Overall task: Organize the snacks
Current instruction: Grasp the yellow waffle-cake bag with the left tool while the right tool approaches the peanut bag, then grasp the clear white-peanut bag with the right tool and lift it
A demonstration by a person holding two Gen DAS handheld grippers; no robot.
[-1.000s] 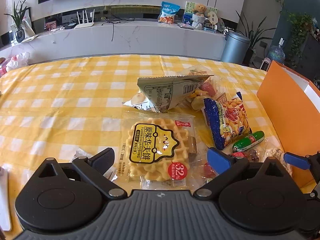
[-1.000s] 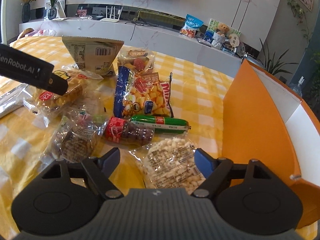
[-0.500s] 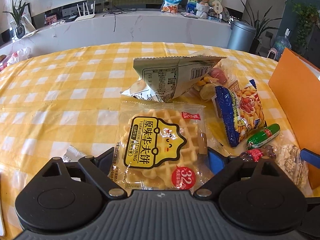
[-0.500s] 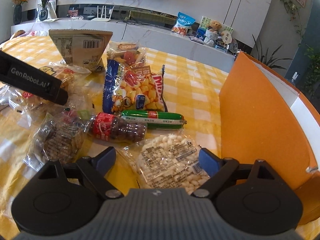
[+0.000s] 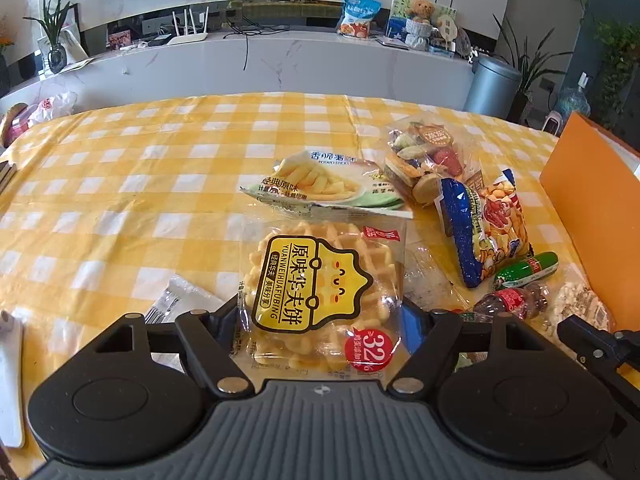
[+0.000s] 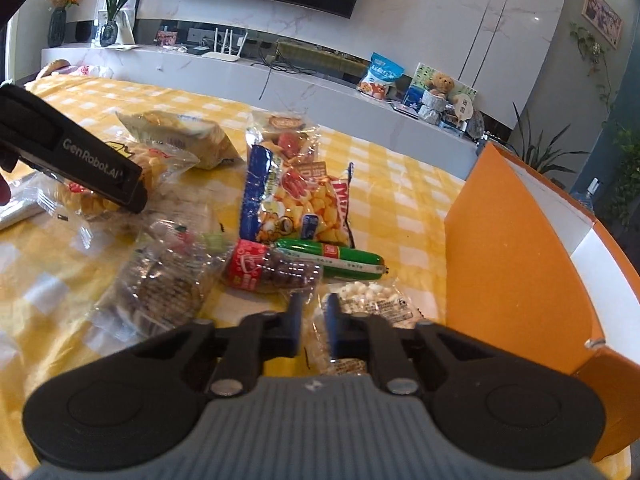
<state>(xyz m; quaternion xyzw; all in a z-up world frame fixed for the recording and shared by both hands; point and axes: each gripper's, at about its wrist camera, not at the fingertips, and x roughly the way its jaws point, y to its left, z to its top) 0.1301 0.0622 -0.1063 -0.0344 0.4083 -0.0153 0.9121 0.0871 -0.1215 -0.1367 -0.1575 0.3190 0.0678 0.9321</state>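
Table [image 5: 120, 184]: you are working over a yellow check cloth, and the snacks are all lying loose on it; none is showing inside the box, so by the look of it the sorting is only beginning.
Box [image 6: 516, 248]: it is standing open at the right edge, just beside the pile, and is waiting as the likely target.
Waffle [image 5: 320, 296]: your left gripper [image 5: 320, 316] is closing on this pack, which is sitting between the jaws; the label is reading "YUANWEIHUAFUBING" and a red "32%".
Chips [image 5: 332, 184]: the pack is lying behind the waffle and is reading "POTATO STICKS".
Puffs [image 6: 300, 204]: the blue-edged bag is lying mid-pile; its print is too warped to read.
Nut bag [image 6: 372, 300]: your right gripper [image 6: 314, 320] is pinching its near edge, jaws pressed almost together.
Sausage [image 6: 336, 260]: the green stick is resting beyond the nut bag, touching it.
Left arm [image 6: 92, 168]: it is showing "GenRobot.AI".
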